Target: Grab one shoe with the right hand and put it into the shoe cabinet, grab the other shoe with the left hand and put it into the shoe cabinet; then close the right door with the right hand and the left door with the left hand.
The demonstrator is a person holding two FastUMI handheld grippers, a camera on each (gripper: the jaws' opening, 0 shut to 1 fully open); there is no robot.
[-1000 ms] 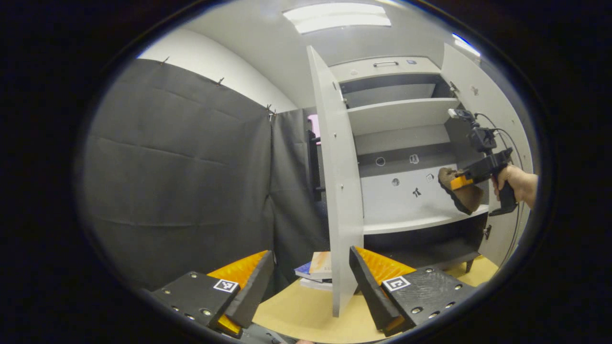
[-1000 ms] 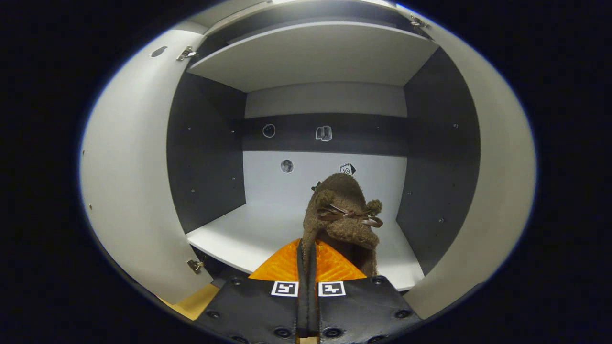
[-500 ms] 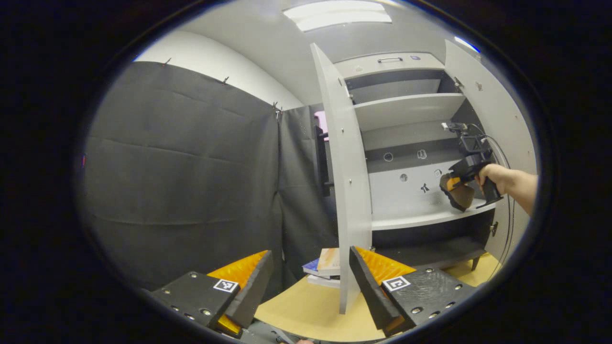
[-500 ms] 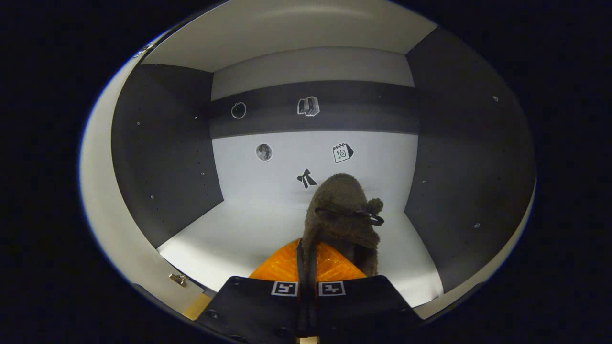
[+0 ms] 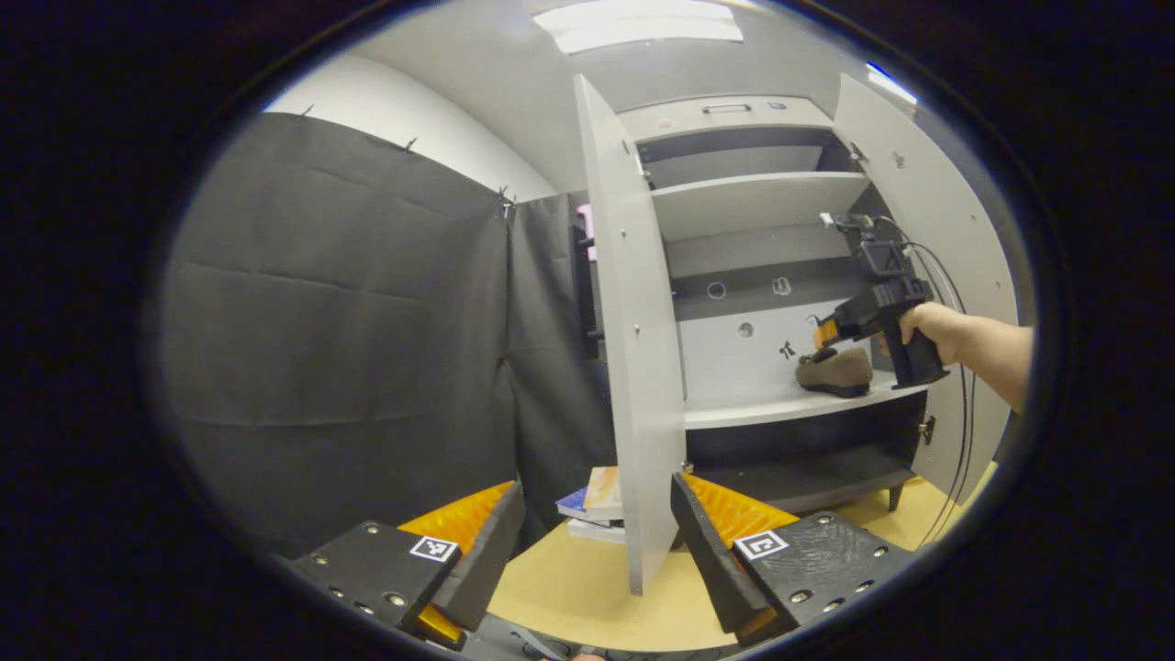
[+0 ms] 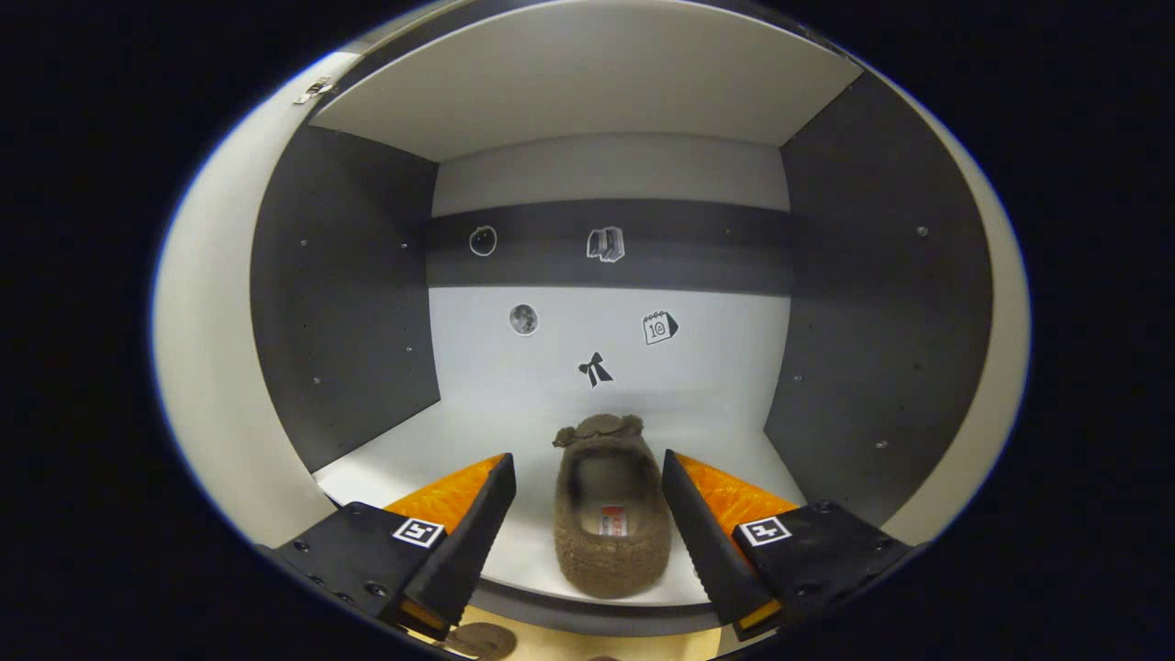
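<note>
A brown fuzzy shoe [image 6: 610, 528] lies flat on the white middle shelf [image 6: 431, 454] of the shoe cabinet, toe toward the back wall. My right gripper [image 6: 586, 459] is open, one finger on each side of the shoe's heel and apart from it. In the left gripper view the same shoe [image 5: 835, 372] rests on the shelf, with the right gripper [image 5: 826, 332] held by a hand just above it. My left gripper [image 5: 597, 487] is open and holds nothing, low in front of the left door [image 5: 624, 367]. A brown rounded thing [image 6: 482, 640], perhaps the other shoe, peeks in below the shelf.
Both cabinet doors stand open; the right door [image 5: 918, 184] is behind the person's arm. An upper shelf [image 5: 762, 197] sits above the shoe. A small stack of books [image 5: 597, 509] lies on the tan floor [image 5: 569, 597] beside the left door. Black cloth walls the left side.
The right gripper has opened and let go of the shoe, which went from hanging tilted to lying flat on the shelf. The left gripper has barely shifted.
</note>
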